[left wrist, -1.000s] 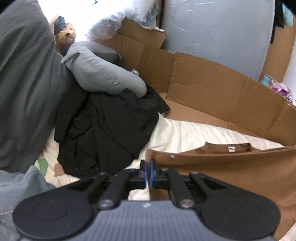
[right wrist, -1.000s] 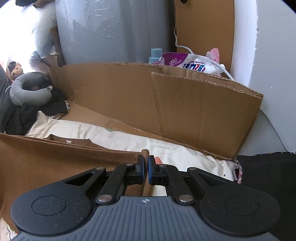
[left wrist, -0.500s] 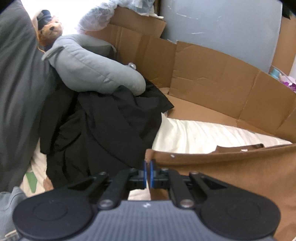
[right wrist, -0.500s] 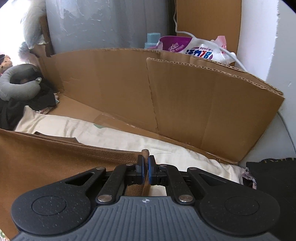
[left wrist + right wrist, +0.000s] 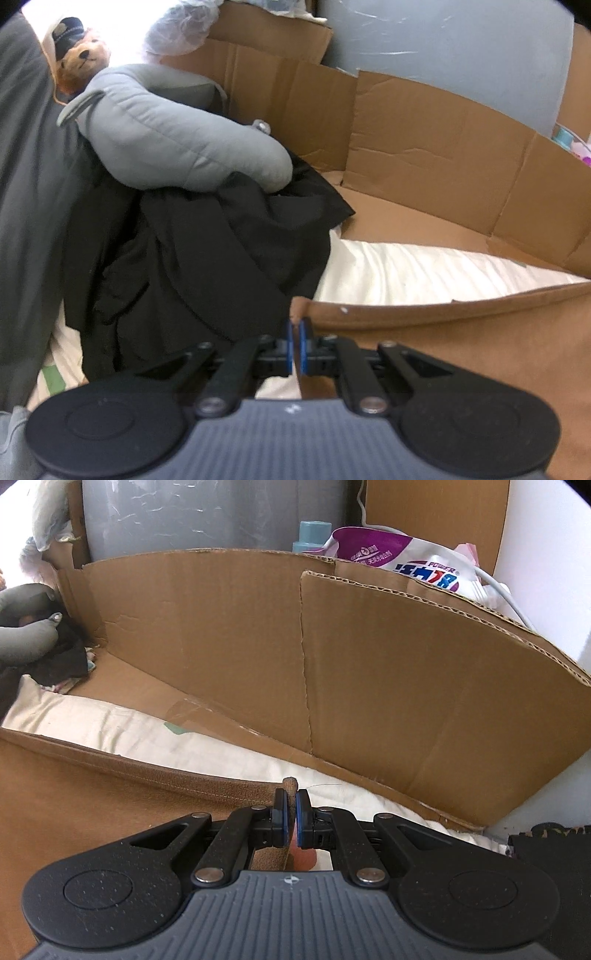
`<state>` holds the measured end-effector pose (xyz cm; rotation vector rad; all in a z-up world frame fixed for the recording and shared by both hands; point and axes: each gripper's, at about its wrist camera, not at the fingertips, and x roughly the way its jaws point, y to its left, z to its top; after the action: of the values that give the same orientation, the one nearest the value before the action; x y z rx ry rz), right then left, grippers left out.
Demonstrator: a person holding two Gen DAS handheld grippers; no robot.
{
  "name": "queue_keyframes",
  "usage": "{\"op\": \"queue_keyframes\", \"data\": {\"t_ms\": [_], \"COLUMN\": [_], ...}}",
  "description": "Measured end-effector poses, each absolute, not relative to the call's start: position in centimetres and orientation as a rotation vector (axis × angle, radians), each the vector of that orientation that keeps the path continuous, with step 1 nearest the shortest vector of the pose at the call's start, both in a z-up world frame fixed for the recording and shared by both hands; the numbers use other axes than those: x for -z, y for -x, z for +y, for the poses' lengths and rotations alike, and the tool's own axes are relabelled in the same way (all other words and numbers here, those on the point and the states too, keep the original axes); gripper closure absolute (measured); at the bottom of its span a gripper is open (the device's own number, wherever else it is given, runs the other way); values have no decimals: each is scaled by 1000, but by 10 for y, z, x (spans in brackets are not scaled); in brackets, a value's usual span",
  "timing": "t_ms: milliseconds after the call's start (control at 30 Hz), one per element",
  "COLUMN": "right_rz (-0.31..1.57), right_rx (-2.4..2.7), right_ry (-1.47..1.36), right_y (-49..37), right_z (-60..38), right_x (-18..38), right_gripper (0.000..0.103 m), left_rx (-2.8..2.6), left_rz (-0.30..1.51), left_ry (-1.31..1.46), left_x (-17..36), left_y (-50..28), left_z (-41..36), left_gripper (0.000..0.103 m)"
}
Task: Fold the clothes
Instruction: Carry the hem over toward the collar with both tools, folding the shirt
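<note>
Since a second ago, both hands have carried the brown garment's (image 5: 461, 332) lifted edge forward and lower, and the collar with its small label that showed beyond that edge is now hidden behind it. We see the left tongs (image 5: 295, 345) clamped on one corner of the hem, and the right tongs (image 5: 290, 821) pinching the other corner, a nub of cloth poking up between their blue pads. The garment hangs stretched between the two grips, its lower part draped over the cream bedsheet (image 5: 406, 269), with cardboard panels (image 5: 369, 664) walling the bed behind. To the left lie a heap of black clothes (image 5: 207, 251) and a grey neck pillow (image 5: 177, 147).

We judge this to be the middle of a fold, the hem being brought toward the collar end. The next move calls for lowering both corners evenly, keeping the edge taut and square, then letting go. Whether the edges underneath line up we cannot tell, since the raised cloth blocks our view.
</note>
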<state>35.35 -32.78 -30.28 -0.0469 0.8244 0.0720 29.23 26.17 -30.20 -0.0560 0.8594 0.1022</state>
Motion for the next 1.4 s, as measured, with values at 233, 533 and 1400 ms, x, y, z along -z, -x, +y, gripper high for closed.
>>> {"op": "queue_keyframes", "data": {"t_ms": [233, 533, 1400], "right_rz": [858, 902, 863], "right_rx": [-59, -42, 7], "right_ry": [85, 96, -30], "right_y": [-373, -395, -392], "right_z": [-322, -313, -328], "right_x": [316, 342, 343], "right_gripper": [101, 101, 91], "left_rx": [-104, -113, -157], "left_rz": [895, 935, 947], "left_ry": [34, -19, -8], "left_x": [320, 342, 351], "left_y": [-311, -326, -335], "left_z": [262, 257, 243], "left_gripper": [99, 99, 74]}}
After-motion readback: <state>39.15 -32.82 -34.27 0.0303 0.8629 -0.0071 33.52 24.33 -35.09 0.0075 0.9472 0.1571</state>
